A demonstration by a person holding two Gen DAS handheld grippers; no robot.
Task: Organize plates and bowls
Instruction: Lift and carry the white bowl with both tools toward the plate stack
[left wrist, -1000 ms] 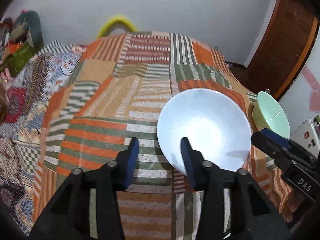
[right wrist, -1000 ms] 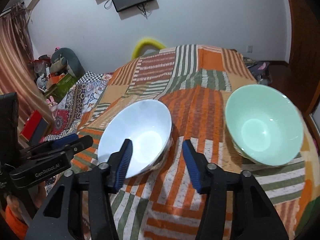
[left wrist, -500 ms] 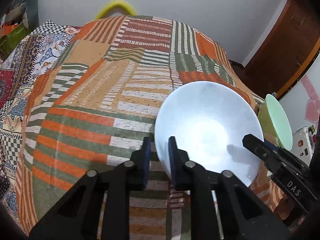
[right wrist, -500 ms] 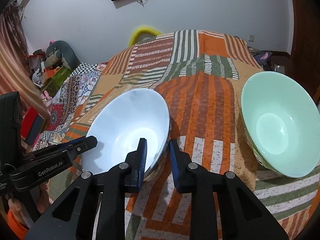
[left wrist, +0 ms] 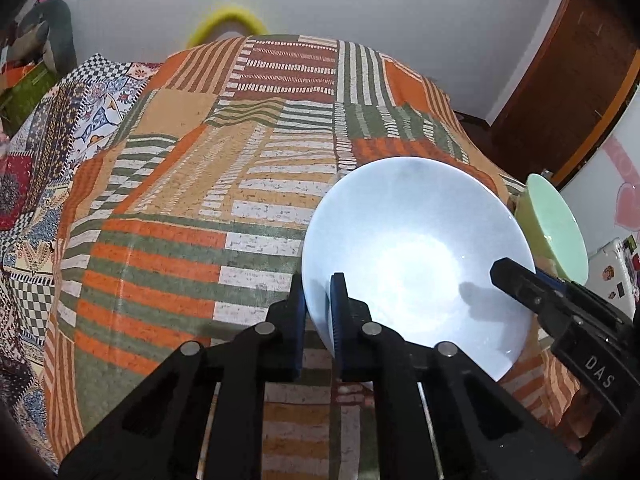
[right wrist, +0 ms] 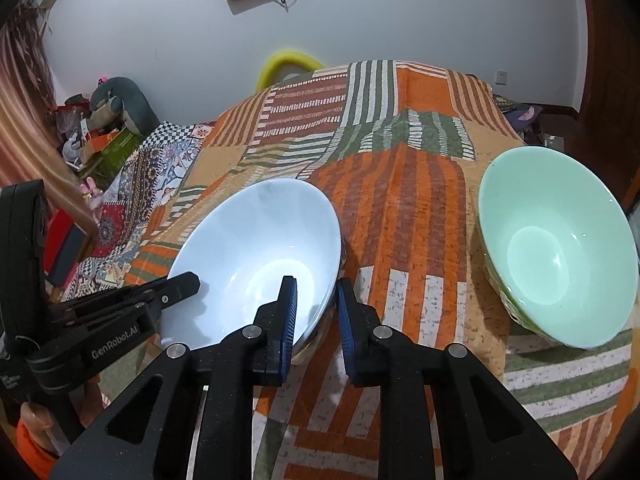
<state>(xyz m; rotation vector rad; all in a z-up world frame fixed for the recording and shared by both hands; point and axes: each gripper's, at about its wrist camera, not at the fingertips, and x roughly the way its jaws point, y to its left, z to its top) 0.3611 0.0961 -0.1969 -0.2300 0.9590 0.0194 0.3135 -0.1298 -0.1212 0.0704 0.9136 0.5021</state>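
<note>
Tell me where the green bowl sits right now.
The green bowl rests on the patchwork blanket at the right side of the right wrist view, apart from the white bowl to its left; in the left wrist view it peeks out beyond the white bowl's right rim.

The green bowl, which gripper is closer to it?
Right. The right gripper straddles the white bowl's rim on the side facing the green bowl. The left gripper clamps the white bowl's opposite rim, farther away.
</note>
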